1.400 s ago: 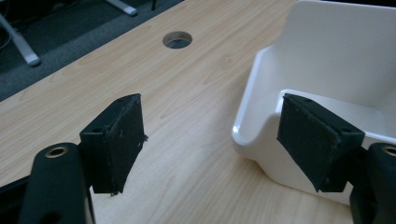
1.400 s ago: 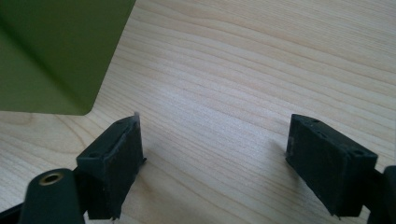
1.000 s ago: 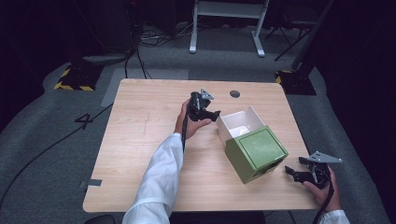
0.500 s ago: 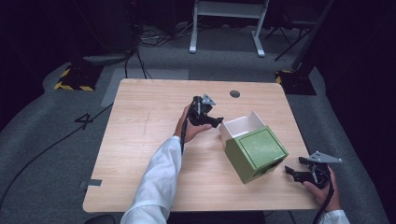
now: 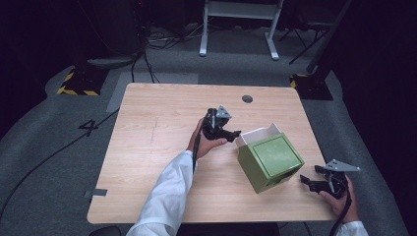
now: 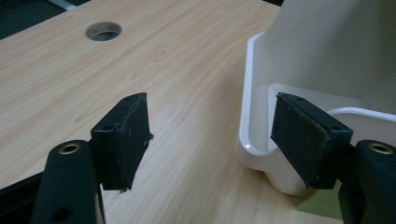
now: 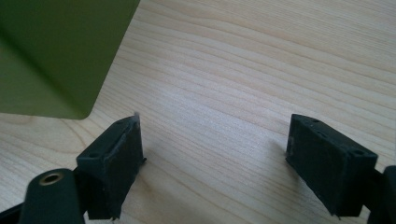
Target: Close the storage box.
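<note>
A green box (image 5: 270,160) with a white inner shell (image 5: 258,133) lies tilted on the wooden table (image 5: 147,123), right of centre. My left gripper (image 5: 235,133) is open at the box's far left corner. In the left gripper view, the white shell's rim (image 6: 247,93) stands between the open jaws of the left gripper (image 6: 212,123), with the right pad (image 6: 303,135) over the shell's hollow. My right gripper (image 5: 307,181) is held open just above the table by the front right edge. In the right gripper view, the right gripper (image 7: 212,140) is apart from the green box (image 7: 51,51) at the upper left.
A round cable hole (image 5: 247,99) sits near the table's far edge, also seen as the hole (image 6: 103,31) ahead of the left jaws. A sleeved forearm (image 5: 167,191) crosses the table's front middle. Cables and a metal stand (image 5: 238,24) lie on the floor beyond.
My left gripper has edged right and nearer, up to the box's white rim. The box and the right gripper have stayed put.
</note>
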Motion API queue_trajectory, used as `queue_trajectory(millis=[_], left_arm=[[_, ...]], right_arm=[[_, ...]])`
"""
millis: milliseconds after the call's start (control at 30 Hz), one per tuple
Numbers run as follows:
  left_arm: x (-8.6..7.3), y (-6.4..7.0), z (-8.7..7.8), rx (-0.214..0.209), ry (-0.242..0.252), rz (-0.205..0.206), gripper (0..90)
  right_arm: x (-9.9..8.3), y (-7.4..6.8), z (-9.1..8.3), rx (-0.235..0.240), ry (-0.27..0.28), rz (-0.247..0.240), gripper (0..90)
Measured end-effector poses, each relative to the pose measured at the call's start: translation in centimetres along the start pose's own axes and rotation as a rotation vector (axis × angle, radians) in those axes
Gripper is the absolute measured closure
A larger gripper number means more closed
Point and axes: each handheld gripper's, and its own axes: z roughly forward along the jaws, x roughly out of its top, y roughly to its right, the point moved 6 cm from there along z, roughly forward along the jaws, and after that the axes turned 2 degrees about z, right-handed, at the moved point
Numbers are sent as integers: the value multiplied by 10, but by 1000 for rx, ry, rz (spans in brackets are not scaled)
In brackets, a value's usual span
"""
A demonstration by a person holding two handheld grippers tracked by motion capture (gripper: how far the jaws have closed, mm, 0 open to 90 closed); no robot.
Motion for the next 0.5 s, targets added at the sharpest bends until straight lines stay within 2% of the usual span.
queue_trajectory(millis=[267, 367, 500], left_arm=[[-2, 13, -2, -24, 0, 28, 269], [-4, 17, -2, -7, -9, 57, 275], [-5, 21, 0, -33, -4, 64, 288]], right_arm=[[0, 0, 0, 0, 0, 1, 186], [0, 0, 0, 0, -1, 2, 185], [0, 0, 0, -2, -2, 2, 182]])
